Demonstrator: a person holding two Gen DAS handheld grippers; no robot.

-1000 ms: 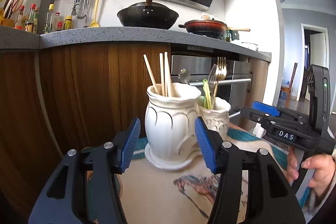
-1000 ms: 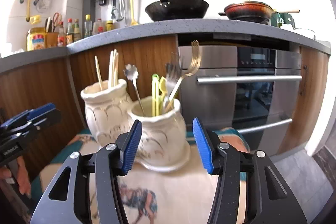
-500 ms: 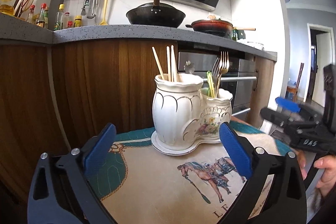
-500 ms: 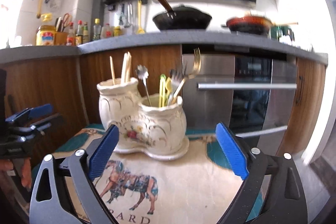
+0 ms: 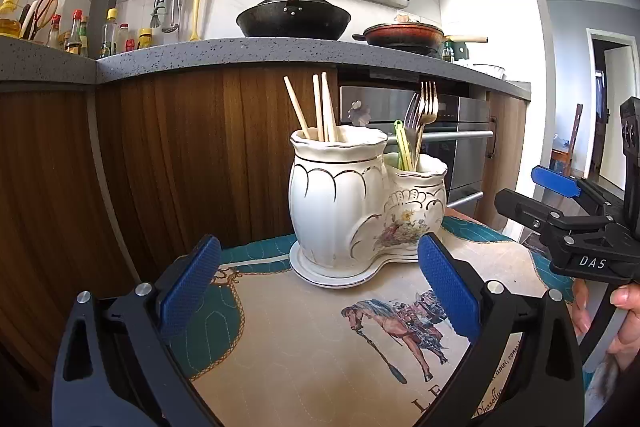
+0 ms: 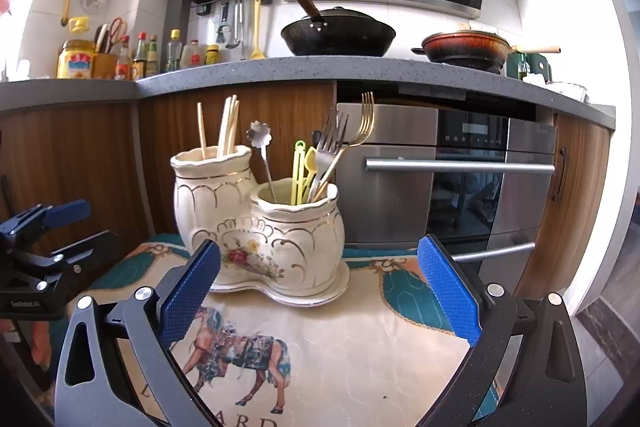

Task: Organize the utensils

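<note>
A white ceramic double utensil holder (image 5: 360, 203) stands on a horse-print cloth (image 5: 320, 347); it also shows in the right wrist view (image 6: 264, 231). Its tall pot holds wooden chopsticks (image 5: 320, 107). Its low pot holds forks (image 6: 344, 143), a flower-topped spoon (image 6: 260, 139) and yellow-green plastic utensils (image 6: 300, 171). My left gripper (image 5: 320, 291) is open and empty, a little short of the holder. My right gripper (image 6: 320, 291) is open and empty, also just short of it. Each gripper shows in the other's view, the right (image 5: 568, 227) and the left (image 6: 44, 251).
Behind the small table is a wooden kitchen cabinet (image 5: 160, 155) and a steel oven (image 6: 460, 179). The grey counter (image 6: 280, 71) carries a black wok (image 6: 336, 35), a red pan (image 6: 464, 47) and bottles (image 6: 136, 59). A doorway is at far right (image 5: 608, 107).
Both grippers have opened wide and pulled back from the holder, which they closely flanked a second ago. The holder stands free on the cloth.
</note>
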